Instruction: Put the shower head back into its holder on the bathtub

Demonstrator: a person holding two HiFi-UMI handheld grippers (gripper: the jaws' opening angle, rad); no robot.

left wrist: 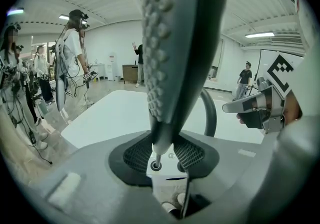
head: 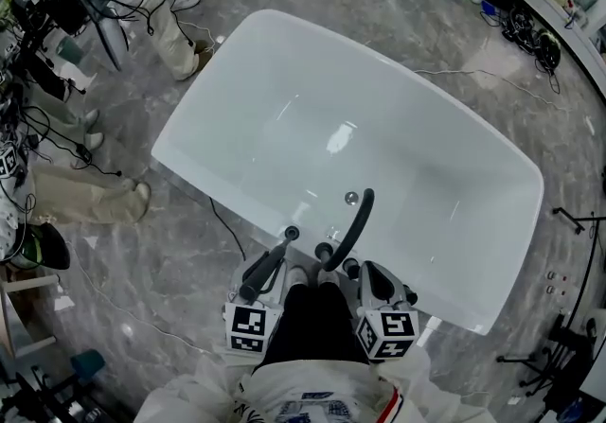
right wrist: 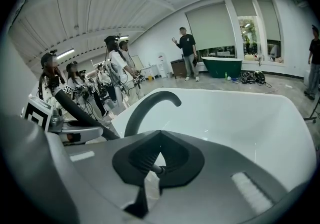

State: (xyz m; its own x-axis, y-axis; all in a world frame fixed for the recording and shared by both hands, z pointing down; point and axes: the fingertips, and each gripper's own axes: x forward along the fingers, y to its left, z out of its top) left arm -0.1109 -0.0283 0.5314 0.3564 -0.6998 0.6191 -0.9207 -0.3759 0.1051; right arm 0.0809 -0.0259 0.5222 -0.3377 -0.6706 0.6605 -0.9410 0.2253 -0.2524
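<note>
Left gripper (left wrist: pixel 162 154) grips the shower head (left wrist: pixel 177 42) upright at the near rim of the tub (head: pixel 210 82). Its tail is just above the holder (left wrist: pixel 156 165), not yet seated. Right gripper (right wrist: pixel 159 160), closed and empty, is right of the faucet (right wrist: pixel 145 102).

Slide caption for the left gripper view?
Left gripper grips the shower head, handle end just above the holder on the bathtub.

Black faucet (head: pixel 356 220) rising at near rim, bathtub (head: pixel 398 99) basin open
</note>
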